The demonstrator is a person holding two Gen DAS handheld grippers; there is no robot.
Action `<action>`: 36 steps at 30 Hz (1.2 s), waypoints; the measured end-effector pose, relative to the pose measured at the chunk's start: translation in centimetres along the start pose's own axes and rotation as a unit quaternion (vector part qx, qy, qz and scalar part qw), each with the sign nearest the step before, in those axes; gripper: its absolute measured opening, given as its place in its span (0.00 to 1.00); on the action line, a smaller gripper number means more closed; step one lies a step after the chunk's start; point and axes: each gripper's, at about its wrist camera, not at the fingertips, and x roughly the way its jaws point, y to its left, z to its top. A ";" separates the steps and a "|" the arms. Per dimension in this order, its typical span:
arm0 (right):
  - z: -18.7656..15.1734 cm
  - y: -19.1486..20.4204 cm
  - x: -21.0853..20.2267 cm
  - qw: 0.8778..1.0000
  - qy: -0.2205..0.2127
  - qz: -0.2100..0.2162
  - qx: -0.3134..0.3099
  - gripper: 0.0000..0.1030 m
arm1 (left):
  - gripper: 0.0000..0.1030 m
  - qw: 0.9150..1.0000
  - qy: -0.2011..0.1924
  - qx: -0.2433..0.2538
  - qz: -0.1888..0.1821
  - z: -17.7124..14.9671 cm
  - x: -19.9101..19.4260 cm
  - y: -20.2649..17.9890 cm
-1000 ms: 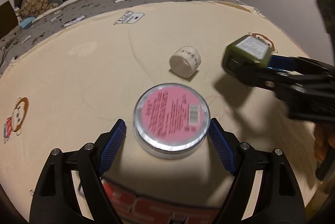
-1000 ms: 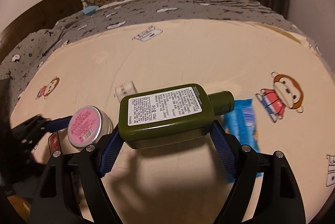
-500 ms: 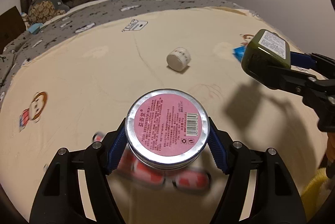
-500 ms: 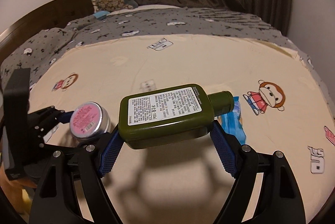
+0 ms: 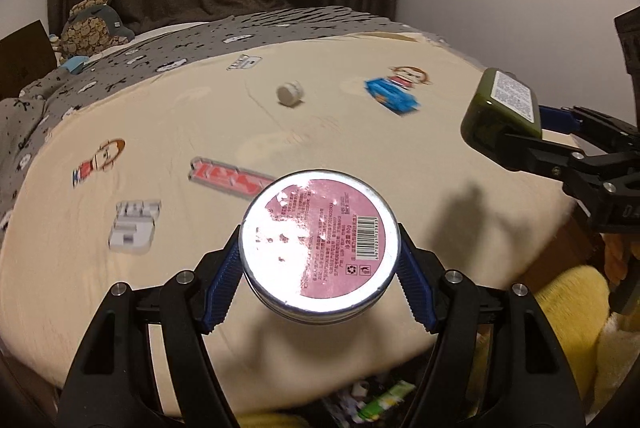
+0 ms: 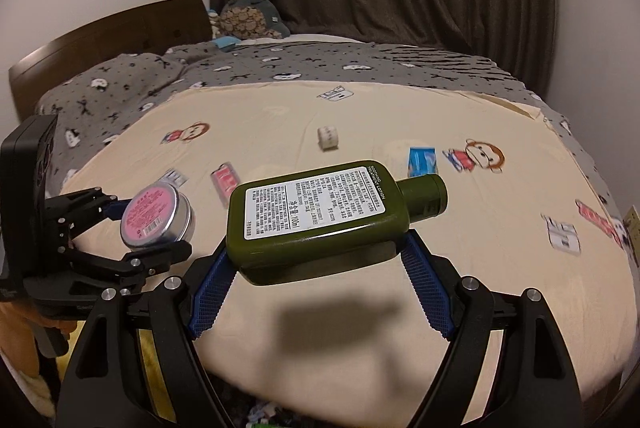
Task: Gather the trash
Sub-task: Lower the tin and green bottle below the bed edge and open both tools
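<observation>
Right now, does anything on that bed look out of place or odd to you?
Two stray items lie on the cream sheet: a small white jar tipped on its side and a blue packet near the monkey print. Neither belongs on a bed. Nothing looks spilled or broken. Each claw holds something: a round tin, a green lotion bottle.

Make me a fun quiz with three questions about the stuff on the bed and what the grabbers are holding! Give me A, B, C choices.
1. Where does the blue packet lie?
A. On the cream blanket
B. Inside the tin
C. Between gripper fingers

2. What colour is the bottle?
A. Red
B. Dark green
C. White

3. What is the left gripper doing?
A. Hanging open with nothing in it
B. Pinching the small white roll
C. Clamped on the round tin

Answers: 1 A, the packet rests flat on the blanket beside a monkey print. 2 B, its body and cap are dark green. 3 C, both blue pads press the tin's sides, lifted above the bed.
</observation>
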 end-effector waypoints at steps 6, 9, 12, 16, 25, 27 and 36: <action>-4.8 1.4 -2.9 0.999 0.018 0.026 0.004 0.79 | 0.65 1.000 0.012 -0.002 -0.013 -4.8 -2.5 -1.6; -6.9 1.9 -3.7 0.999 0.032 0.037 0.012 0.79 | 0.65 0.999 0.029 -0.005 -0.021 -7.5 -3.0 -2.2; -9.2 2.4 -3.7 0.997 0.056 0.043 0.024 0.79 | 0.65 0.998 0.052 -0.008 -0.029 -9.9 -2.9 -2.7; -12.4 3.2 -2.8 0.992 0.104 0.056 0.036 0.79 | 0.65 0.994 0.098 -0.009 -0.045 -13.1 -1.7 -3.1; -18.1 4.2 0.8 0.972 0.208 0.083 0.076 0.79 | 0.65 0.980 0.190 -0.015 -0.064 -17.9 2.3 -3.7; -19.1 4.2 2.0 0.966 0.232 0.083 0.083 0.79 | 0.65 0.975 0.210 -0.018 -0.066 -18.6 3.4 -3.6; -21.7 3.1 5.6 0.941 0.290 0.090 0.146 0.79 | 0.65 0.957 0.277 -0.017 -0.087 -20.8 7.1 -4.2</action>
